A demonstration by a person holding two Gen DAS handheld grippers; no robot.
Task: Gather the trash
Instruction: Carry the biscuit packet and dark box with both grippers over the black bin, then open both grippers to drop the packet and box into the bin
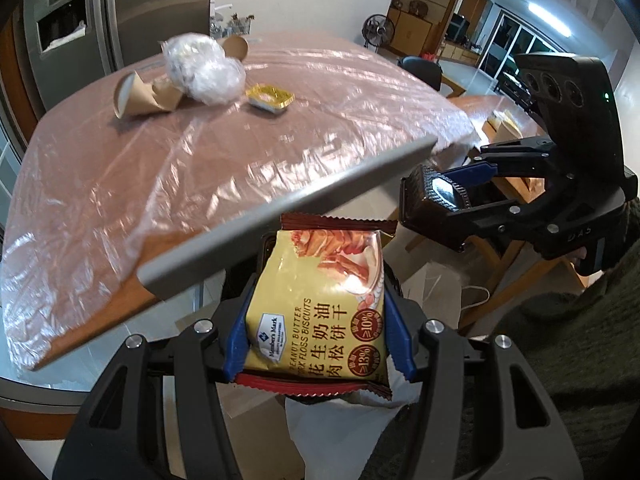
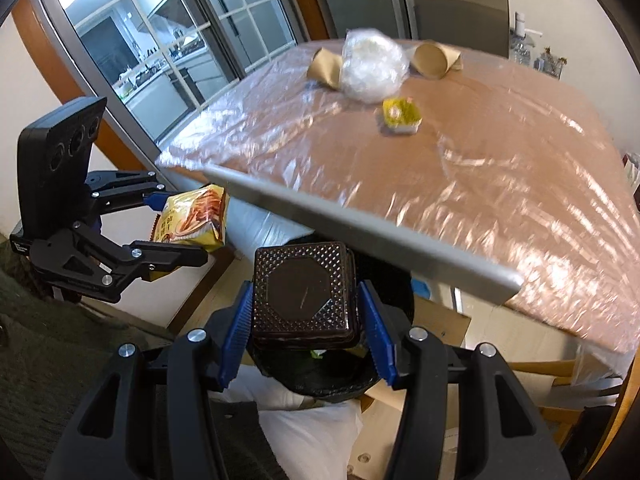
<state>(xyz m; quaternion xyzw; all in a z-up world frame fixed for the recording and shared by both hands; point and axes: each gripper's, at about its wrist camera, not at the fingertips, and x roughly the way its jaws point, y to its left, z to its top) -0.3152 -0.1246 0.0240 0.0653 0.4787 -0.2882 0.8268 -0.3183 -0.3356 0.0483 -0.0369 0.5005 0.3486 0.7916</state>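
Both grippers, left gripper [image 1: 318,320] and right gripper [image 2: 306,312], have black plastic linkage arms, silver screw heads and ribbed blue finger pads [image 2: 236,332] (sleeve dark olive knit).

Each wrist camera looks forward along its own tool from just below the tabletop [image 1: 280,184] edge, tilted upward. Both views share the tabletop and catch the opposite tool beside it.

Table edge [image 1: 280,196] hides biscuit pack [image 1: 320,312] top; bin below mostly hidden.
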